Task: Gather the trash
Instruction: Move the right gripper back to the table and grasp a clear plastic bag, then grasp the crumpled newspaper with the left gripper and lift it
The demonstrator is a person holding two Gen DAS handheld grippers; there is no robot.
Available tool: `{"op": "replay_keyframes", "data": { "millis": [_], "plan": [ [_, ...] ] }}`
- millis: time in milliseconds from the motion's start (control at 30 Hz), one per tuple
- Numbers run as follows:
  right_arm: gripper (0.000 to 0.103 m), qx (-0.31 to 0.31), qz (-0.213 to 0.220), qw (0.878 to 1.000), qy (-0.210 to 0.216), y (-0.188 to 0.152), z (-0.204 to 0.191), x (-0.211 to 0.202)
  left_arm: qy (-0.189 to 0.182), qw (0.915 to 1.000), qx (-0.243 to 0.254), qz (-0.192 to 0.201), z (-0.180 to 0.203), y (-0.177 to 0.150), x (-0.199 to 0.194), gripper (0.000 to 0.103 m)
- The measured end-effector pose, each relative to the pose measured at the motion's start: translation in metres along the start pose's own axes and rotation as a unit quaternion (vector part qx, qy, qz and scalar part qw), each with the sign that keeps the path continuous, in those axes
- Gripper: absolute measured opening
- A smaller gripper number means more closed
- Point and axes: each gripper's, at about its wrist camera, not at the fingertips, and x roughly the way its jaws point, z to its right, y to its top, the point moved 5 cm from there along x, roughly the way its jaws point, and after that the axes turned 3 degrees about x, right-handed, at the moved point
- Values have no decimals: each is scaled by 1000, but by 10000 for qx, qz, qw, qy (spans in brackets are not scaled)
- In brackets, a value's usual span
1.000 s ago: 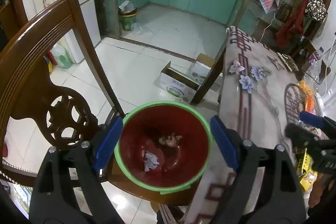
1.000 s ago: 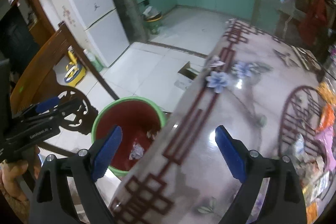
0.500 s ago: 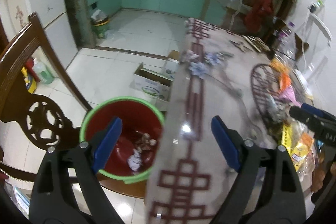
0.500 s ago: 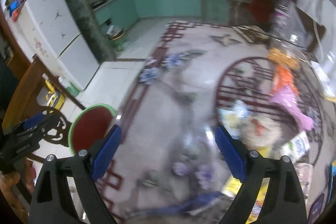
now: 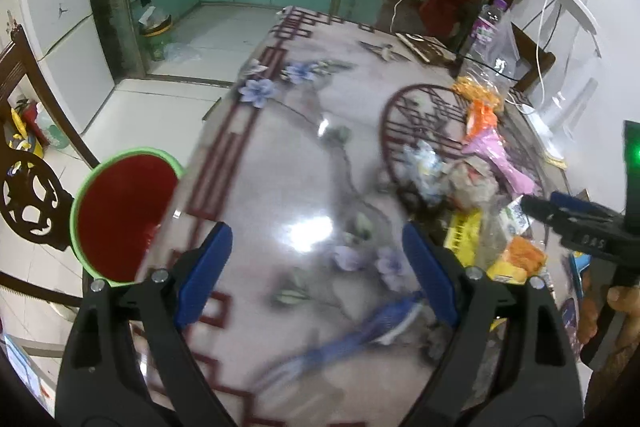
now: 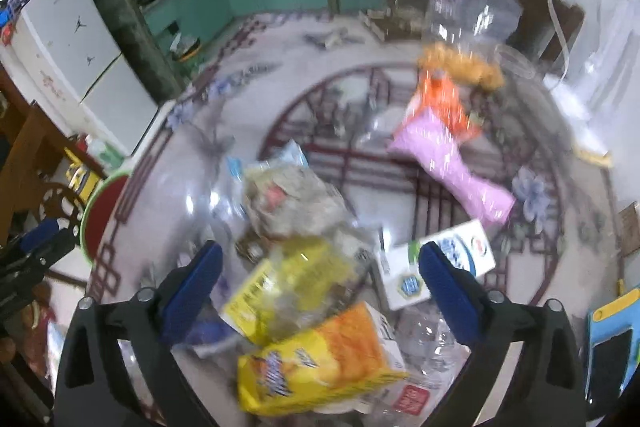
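Blue pads of the right gripper (image 6: 318, 277) are spreading wider above a heap of trash (image 6: 296, 211) on the table (image 6: 360, 59), pressing on nothing. Between the jaws lie a yellow wrapper (image 6: 280, 287) and, toward 6 o'clock, an orange-yellow carton (image 6: 320, 359); a white carton (image 6: 436, 267) sits at 3 o'clock, touching the right pad's outline in view, and a pink packet (image 6: 452, 171) lies toward 1 o'clock. The left gripper (image 5: 318, 267) stands wide apart and empty over bare tabletop, with a blurred blue object (image 5: 360, 335) toward 6 o'clock. From its camera the trash pile is at 2 o'clock, and the red bucket (image 5: 120, 211) with a green rim stands off the table edge at 9 o'clock, beside a wooden chair (image 5: 28, 195).
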Motion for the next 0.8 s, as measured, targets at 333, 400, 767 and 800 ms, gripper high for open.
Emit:
{"op": "replay_keyframes", "data": {
  "millis": [333,400,767,800],
  "plan": [
    [57,-174,-1300,9891,676,-37,2,67,144,9999,-36,28,57,1,3,85],
    [48,-83,-1234,9888,840,-37,8,65,163,9999,-15,-7,64,2,6,85],
    [45,492,-26,9948,891,4,74,-1,-204,9982,545,-169,125,39,60,85],
    [46,579,27,9946,860,6,83,-4,-241,9975,619,-234,132,42,70,85]
  ]
}}
